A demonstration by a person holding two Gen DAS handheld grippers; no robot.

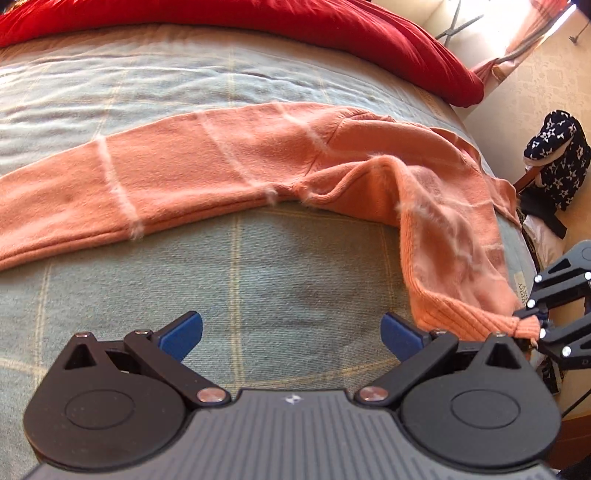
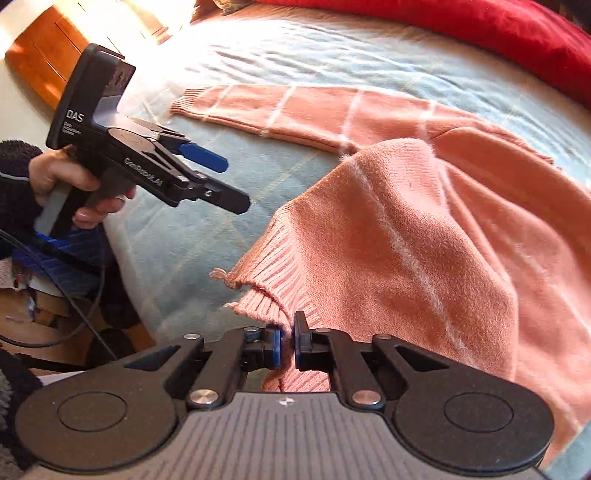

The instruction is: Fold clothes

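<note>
The left claw [image 1: 291, 334] hangs wide open over the pale checked bed [image 1: 258, 266]; the right claw [image 1: 535, 325] pinches the orange sweater [image 1: 229, 173] by its ribbed hem.

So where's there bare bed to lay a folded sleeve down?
Bare bedspread lies between the sweater and the open left gripper, and between the sweater and red blanket. The right side is crowded by bunched sweater.

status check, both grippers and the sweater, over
Right gripper shut on orange sweater at ribbed hem, corner raised. Left gripper open, empty, over the blue bedspread. Nothing in the way.
</note>
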